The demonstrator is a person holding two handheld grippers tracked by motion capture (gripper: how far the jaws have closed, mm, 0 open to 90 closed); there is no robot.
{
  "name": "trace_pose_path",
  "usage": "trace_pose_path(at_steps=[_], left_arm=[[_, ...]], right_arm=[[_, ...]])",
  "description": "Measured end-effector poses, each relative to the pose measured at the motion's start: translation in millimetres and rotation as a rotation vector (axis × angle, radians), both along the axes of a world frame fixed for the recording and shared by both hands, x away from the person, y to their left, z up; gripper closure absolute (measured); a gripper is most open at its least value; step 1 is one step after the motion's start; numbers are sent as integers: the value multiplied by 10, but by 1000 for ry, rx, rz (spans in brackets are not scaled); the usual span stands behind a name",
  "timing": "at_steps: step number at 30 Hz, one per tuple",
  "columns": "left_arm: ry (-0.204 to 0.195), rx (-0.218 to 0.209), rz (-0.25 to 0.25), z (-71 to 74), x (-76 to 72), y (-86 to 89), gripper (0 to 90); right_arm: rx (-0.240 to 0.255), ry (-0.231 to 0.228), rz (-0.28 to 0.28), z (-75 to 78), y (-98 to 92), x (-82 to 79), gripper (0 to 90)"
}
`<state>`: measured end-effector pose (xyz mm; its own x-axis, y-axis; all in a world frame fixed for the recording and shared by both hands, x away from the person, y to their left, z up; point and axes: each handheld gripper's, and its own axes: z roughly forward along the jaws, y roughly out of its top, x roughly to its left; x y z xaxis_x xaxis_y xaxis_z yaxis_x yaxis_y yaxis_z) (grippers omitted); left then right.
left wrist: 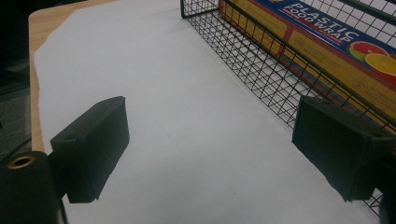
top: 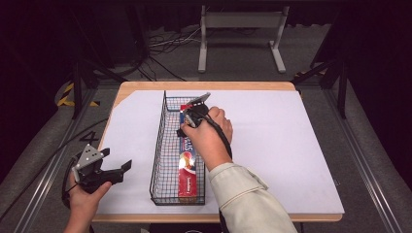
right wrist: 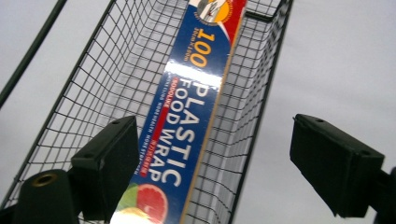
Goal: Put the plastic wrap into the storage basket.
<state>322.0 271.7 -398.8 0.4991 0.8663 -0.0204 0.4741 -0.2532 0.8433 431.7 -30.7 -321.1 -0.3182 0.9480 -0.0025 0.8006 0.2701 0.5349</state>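
A long blue and red box of plastic food wrap [top: 187, 170] [right wrist: 196, 93] lies lengthwise in a narrow black wire basket [top: 158, 145] [right wrist: 116, 60] on the white-covered table. My right gripper [top: 186, 127] [right wrist: 212, 123] hovers over the far half of the box, jaws open and wide apart, not touching it. My left gripper [top: 116, 159] [left wrist: 212, 112] is held near the table's front left corner, open and with nothing in it, pointing across the white sheet towards the basket [left wrist: 243, 60] and the box [left wrist: 327, 46].
A white sheet [top: 272, 145] covers most of the wooden table [top: 204, 85], with bare space on both sides of the basket. Behind the table, a grey metal stand [top: 240, 29] and cables [top: 165, 43] sit on the floor.
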Motion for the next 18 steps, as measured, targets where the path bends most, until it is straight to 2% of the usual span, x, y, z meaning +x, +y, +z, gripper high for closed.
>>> trace_pose_path(at_steps=[6,7,8,10,16,17,18], left_arm=[[4,0,-2,-14,6,0,115],[12,-1,1,-27,15,4,115],[12,-1,1,-27,15,4,115],[13,4,-3,-39,23,8,115],[19,-2,10,-48,33,35,114],[19,-2,10,-48,33,35,114],[21,-1,10,-49,36,47,114]], right_arm=[[30,-10,48,57,-208,-23,150],[35,-23,74,82,-331,-40,150],[35,-23,74,82,-331,-40,150],[46,-30,94,133,-489,-56,150],[62,-62,112,233,-821,-70,148],[62,-62,112,233,-821,-70,148],[72,-70,109,255,-945,-76,148]])
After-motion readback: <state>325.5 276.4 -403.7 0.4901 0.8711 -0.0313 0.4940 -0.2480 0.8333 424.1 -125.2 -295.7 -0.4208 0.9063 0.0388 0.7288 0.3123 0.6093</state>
